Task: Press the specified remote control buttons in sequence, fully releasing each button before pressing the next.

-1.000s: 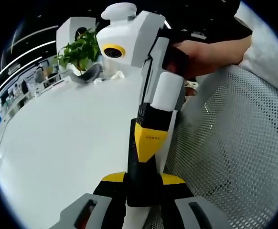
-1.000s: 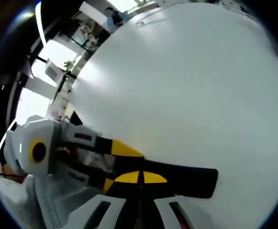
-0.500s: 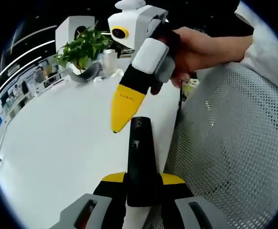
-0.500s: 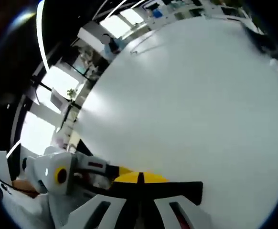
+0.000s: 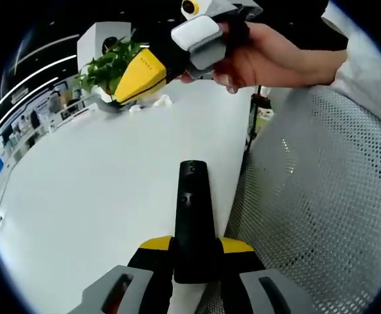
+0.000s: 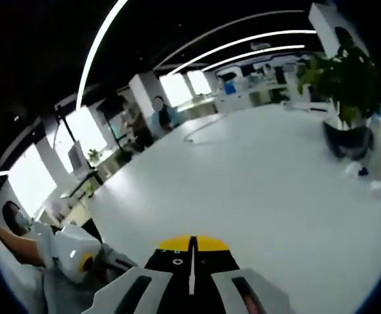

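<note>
A black remote control (image 5: 194, 196) is clamped at its near end between the yellow-tipped jaws of my left gripper (image 5: 194, 246) and juts out over the white table (image 5: 99, 190). Small buttons show on its top face. My right gripper (image 5: 141, 74), held by a person's hand (image 5: 262, 55), hovers high above and beyond the remote, well apart from it, jaws together. In the right gripper view, my right gripper (image 6: 192, 244) has its yellow tips pressed shut with nothing between them, and part of my left gripper (image 6: 108, 263) shows at the lower left.
A potted green plant (image 5: 108, 69) stands at the table's far end, with crumpled white paper (image 5: 163, 101) beside it; the plant (image 6: 347, 85) also appears at the right. A grey mesh chair back (image 5: 321, 216) runs close along the table's right edge.
My right gripper has lifted off the remote and swung up and away toward the plant, so its view now faces the room. The left gripper and remote have stayed still.
</note>
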`<state>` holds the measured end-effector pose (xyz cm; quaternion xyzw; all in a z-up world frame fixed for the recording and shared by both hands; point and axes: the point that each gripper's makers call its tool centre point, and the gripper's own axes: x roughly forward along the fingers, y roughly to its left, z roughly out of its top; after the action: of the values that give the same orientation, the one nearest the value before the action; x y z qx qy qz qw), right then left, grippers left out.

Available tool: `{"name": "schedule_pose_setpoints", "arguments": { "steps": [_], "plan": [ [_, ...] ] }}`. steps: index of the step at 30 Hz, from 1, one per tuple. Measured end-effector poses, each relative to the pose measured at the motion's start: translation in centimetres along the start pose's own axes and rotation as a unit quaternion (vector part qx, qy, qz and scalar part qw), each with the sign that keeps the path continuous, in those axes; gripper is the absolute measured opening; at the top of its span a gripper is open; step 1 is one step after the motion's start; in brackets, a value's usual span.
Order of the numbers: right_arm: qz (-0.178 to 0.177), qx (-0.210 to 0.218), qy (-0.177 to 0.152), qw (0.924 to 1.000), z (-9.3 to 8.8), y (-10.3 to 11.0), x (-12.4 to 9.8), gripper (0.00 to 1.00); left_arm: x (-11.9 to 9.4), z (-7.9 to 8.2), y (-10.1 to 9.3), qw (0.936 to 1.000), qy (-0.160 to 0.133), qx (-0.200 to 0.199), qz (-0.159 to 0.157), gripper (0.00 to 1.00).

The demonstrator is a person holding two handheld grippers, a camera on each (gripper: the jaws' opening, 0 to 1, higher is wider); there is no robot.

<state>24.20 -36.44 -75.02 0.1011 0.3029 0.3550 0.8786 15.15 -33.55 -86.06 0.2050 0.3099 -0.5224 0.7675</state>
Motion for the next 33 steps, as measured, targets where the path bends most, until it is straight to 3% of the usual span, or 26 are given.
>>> {"name": "schedule_pose_setpoints", "arguments": {
  "steps": [6, 9, 17, 21, 25, 29, 33],
  "plan": [
    [-0.006, -0.006, -0.042, 0.9991, 1.7, -0.1, -1.0, 0.0, 0.0, 0.0, 0.0, 1.0, -0.001, 0.0, 0.0, 0.25],
    [-0.011, -0.019, -0.074, 0.997, 3.0, 0.0, -1.8, 0.05, 0.0, 0.0, 0.1, 1.0, -0.001, 0.0, 0.0, 0.25],
    [-0.055, -0.046, -0.128, 0.9892, 5.2, -1.0, -3.2, 0.26, 0.0, 0.0, 0.1, 1.0, -0.002, -0.001, 0.001, 0.25],
    [-0.049, -0.027, -0.166, 0.9846, 6.6, -0.7, -4.1, 0.42, -0.1, 0.0, 0.0, 1.0, -0.002, -0.001, 0.001, 0.25],
    [-0.088, -0.064, -0.204, 0.9729, 8.3, -1.4, -5.4, 0.57, -0.1, 0.0, 0.0, 1.0, -0.002, -0.001, 0.001, 0.25],
    [-0.114, -0.087, -0.217, 0.9656, 8.9, -1.9, -6.5, 0.65, -0.1, 0.0, 0.0, 1.0, -0.002, -0.001, 0.001, 0.25],
    [-0.132, -0.094, -0.238, 0.9577, 9.2, -2.4, -7.6, 0.8, -0.1, 0.0, 0.0, 1.0, -0.002, -0.001, 0.0, 0.25]
  ]
}}
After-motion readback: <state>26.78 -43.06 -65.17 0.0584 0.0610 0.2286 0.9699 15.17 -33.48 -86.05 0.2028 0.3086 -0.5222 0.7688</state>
